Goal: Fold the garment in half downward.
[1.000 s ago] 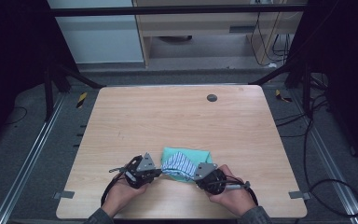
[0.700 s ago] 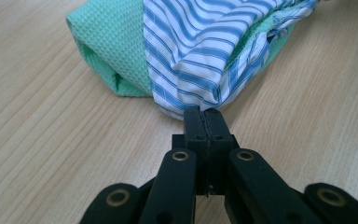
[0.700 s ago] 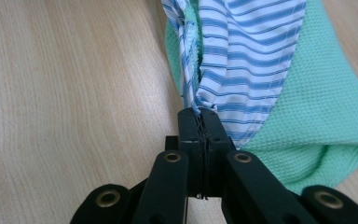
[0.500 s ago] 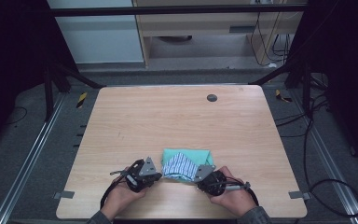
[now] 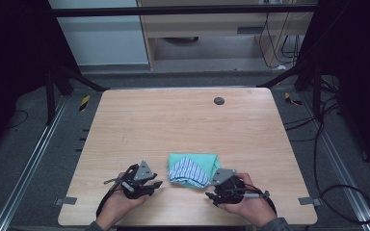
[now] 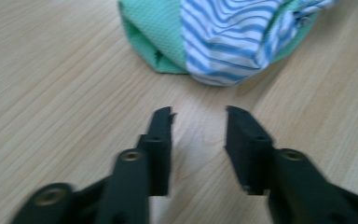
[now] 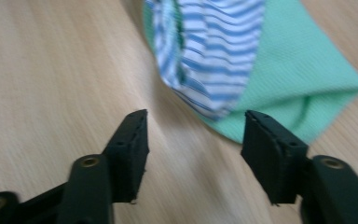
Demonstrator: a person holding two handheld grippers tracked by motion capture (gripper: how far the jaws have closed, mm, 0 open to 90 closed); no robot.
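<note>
A folded cloth [image 5: 192,170], mint green with a blue-and-white striped side turned up, lies on the wooden table [image 5: 183,125] near its front edge. My left gripper [image 5: 157,186] rests just left of it, held in a hand. In the left gripper view the jaws [image 6: 199,115] have just been opening and stand apart with nothing between them, the cloth [image 6: 223,37] a short way ahead. My right gripper [image 5: 211,193] sits just right of the cloth. Its jaws [image 7: 195,122] have also just been opening and are empty, with the cloth's edge [image 7: 279,74] beyond the tips.
A small dark round disc [image 5: 218,100] sits on the far part of the table. Black frame posts stand at both sides, and cables [image 5: 332,187] trail on the floor to the right.
Both grippers were at the cloth's near corners. They now stand open and drawn back a little toward the front edge, and the cloth lies by itself.
</note>
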